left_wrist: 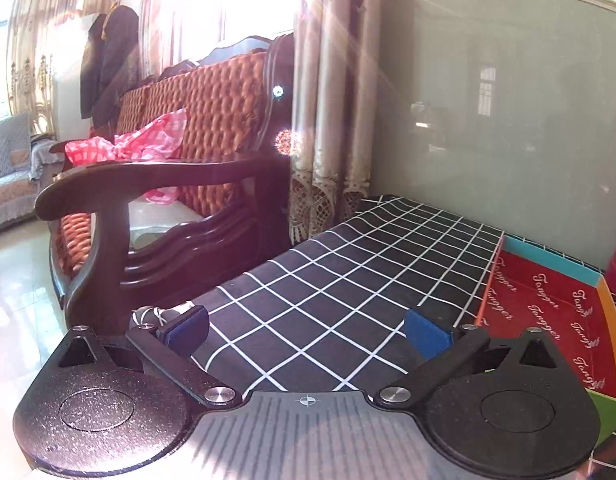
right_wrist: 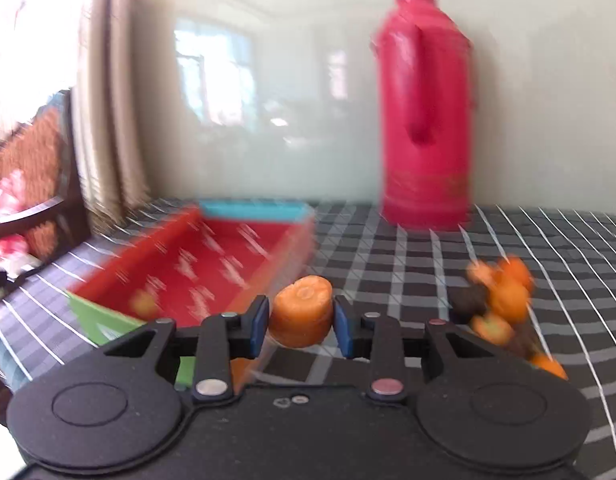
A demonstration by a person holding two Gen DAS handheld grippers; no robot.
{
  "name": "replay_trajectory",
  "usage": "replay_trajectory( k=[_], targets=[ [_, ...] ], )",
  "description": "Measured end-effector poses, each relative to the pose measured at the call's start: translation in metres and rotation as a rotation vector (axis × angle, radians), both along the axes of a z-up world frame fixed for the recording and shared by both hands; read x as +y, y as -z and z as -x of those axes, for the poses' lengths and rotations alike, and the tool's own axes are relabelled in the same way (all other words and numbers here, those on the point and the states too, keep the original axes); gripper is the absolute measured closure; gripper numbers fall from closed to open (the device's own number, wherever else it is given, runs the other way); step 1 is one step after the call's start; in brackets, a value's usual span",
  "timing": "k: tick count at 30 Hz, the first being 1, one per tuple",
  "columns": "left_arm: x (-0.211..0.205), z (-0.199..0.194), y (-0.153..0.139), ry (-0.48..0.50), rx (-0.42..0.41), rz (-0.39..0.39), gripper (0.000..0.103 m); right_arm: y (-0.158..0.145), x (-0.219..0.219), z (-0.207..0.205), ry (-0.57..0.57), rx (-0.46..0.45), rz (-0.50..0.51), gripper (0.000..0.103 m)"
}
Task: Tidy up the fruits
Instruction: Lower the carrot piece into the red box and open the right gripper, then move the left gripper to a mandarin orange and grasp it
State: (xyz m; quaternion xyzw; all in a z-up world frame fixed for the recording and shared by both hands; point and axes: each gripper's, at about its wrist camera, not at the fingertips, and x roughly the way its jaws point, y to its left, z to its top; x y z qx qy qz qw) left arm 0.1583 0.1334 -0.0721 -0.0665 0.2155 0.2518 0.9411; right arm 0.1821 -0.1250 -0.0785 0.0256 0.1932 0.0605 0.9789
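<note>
My right gripper (right_wrist: pixel 301 320) is shut on an orange carrot chunk (right_wrist: pixel 302 314), held above the checked tablecloth just right of the red box (right_wrist: pixel 196 264). A small orange piece (right_wrist: pixel 144 302) lies inside the box. A pile of orange and dark pieces (right_wrist: pixel 500 308) lies on the cloth to the right. The right wrist view is motion-blurred. My left gripper (left_wrist: pixel 307 330) is open and empty, low over the checked cloth, with the red box (left_wrist: pixel 548 312) to its right.
A tall red thermos (right_wrist: pixel 426 108) stands at the back by the glossy wall. A wooden sofa (left_wrist: pixel 168 184) with a pink cloth stands left of the table. The table's left edge (left_wrist: pixel 244 276) runs beside the sofa.
</note>
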Motion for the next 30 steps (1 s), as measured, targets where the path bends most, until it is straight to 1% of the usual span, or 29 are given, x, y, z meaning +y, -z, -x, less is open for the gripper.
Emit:
replay_trajectory(
  k=[3, 7, 11, 12, 13, 15, 17, 18, 19, 21, 23, 25, 27, 30],
  targets=[
    [0.005, 0.001, 0.002, -0.012, 0.007, 0.007, 0.0, -0.004, 0.018, -0.012, -0.068, -0.003, 0.007, 0.076],
    [0.007, 0.003, 0.002, -0.022, 0.01, 0.003, 0.0, 0.001, 0.04, -0.023, -0.124, 0.021, 0.04, 0.076],
    [0.013, 0.003, 0.003, -0.033, 0.017, -0.004, 0.0, 0.009, 0.053, -0.03, -0.141, 0.057, 0.054, 0.076],
    [0.014, 0.004, 0.004, -0.036, 0.019, -0.003, 0.0, 0.01, 0.055, -0.03, -0.138, 0.061, 0.052, 0.075],
    [0.016, 0.004, 0.004, -0.04, 0.021, -0.002, 0.0, 0.01, 0.054, -0.028, -0.138, 0.063, 0.044, 0.071],
    [0.019, 0.004, 0.004, -0.05, 0.022, 0.001, 0.0, 0.008, 0.051, -0.026, -0.134, 0.054, 0.022, 0.069],
    [0.021, 0.004, 0.004, -0.054, 0.022, 0.011, 0.0, 0.005, 0.045, -0.022, -0.119, 0.032, 0.0, 0.062],
    [0.02, 0.003, 0.005, -0.053, 0.024, 0.014, 0.0, 0.003, 0.04, -0.019, -0.105, 0.015, -0.016, 0.053],
    [0.02, 0.003, 0.005, -0.049, 0.025, 0.016, 0.0, 0.001, 0.035, -0.015, -0.084, -0.005, -0.029, 0.042],
    [0.016, 0.001, 0.005, -0.035, 0.027, 0.014, 0.0, -0.004, 0.027, -0.008, -0.038, -0.044, -0.032, 0.033],
    [0.01, 0.0, 0.004, -0.021, 0.026, 0.002, 0.0, -0.009, 0.019, -0.003, 0.01, -0.074, -0.012, 0.032],
    [0.003, -0.002, 0.004, -0.003, 0.025, -0.007, 0.0, -0.012, 0.009, 0.003, 0.08, -0.097, 0.017, 0.023],
    [-0.005, -0.003, 0.003, 0.019, 0.022, -0.012, 0.0, -0.014, -0.001, 0.008, 0.153, -0.116, 0.053, 0.017],
    [-0.022, -0.005, 0.001, 0.065, 0.012, -0.023, 0.0, -0.015, -0.019, 0.014, 0.263, -0.124, 0.104, 0.012]
  ],
)
